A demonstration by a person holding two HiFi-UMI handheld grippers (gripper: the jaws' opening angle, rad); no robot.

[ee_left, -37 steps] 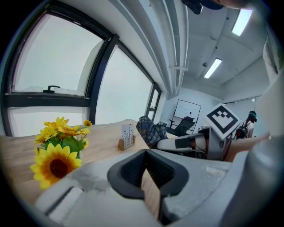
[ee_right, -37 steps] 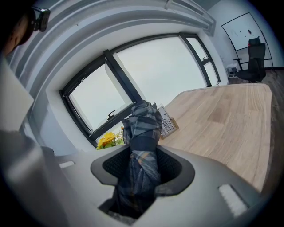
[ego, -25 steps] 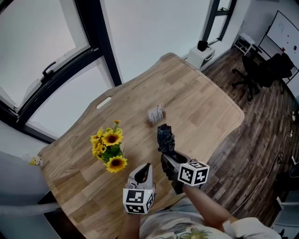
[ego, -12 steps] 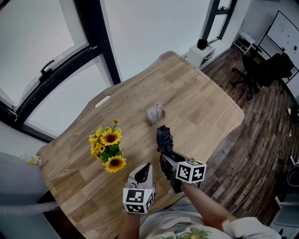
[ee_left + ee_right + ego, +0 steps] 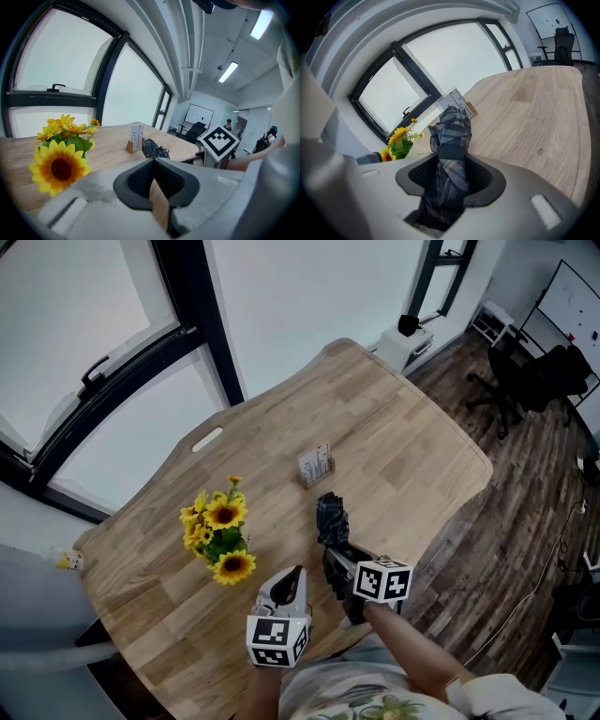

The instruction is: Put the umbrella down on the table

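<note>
A folded dark plaid umbrella (image 5: pixel 331 518) lies in line with my right gripper (image 5: pixel 339 559), pointing away from me over the wooden table (image 5: pixel 403 427). The right gripper (image 5: pixel 451 161) is shut on the umbrella (image 5: pixel 451 133) near its handle end, with fabric filling the space between the jaws. The umbrella's far end hangs low over the tabletop; I cannot tell if it touches. My left gripper (image 5: pixel 292 579) stands shut and empty just left of the right one. The left gripper view shows those jaws (image 5: pixel 153 161) together, and the umbrella (image 5: pixel 154 150) beyond them.
A bunch of sunflowers (image 5: pixel 220 535) stands to the left of the grippers. A small card holder (image 5: pixel 316 466) sits just beyond the umbrella's tip. The table's right edge (image 5: pixel 469 512) drops to a dark wooden floor with office chairs (image 5: pixel 525 381).
The right gripper has come down a little toward the table with the umbrella still in it. The left gripper has stayed put.
</note>
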